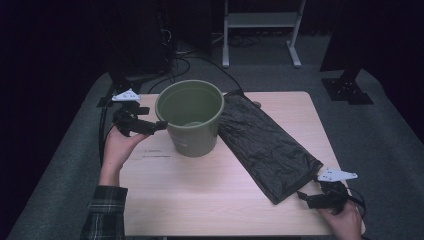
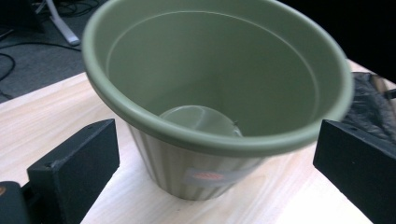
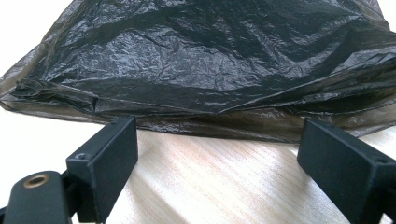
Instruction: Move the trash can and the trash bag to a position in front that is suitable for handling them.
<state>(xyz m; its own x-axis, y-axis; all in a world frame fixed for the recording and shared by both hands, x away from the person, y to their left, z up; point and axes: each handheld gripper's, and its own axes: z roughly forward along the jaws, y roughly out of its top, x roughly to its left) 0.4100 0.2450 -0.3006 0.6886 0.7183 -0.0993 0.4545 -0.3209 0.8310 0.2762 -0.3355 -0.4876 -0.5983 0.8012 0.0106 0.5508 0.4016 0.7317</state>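
An empty green plastic bucket [image 1: 190, 117] stands upright on the light wooden table [image 1: 210, 195], left of centre. A flat black plastic bag [image 1: 265, 142] lies beside it, running from the bucket toward the front right. My left gripper [image 1: 159, 125] is open at the bucket's left side, jaws just short of its wall; the left gripper view has the bucket [image 2: 219, 98] between the spread jaws. My right gripper [image 1: 302, 196] is open at the bag's near end. In the right gripper view the bag's edge [image 3: 219, 79] lies just past the spread jaws.
The table's front half is bare wood. Grey carpet surrounds the table. Behind it stand a white frame [image 1: 260, 30] and black stand bases [image 1: 346, 87], with cables [image 1: 175, 55] on the floor. A small label [image 2: 212, 176] is on the bucket's side.
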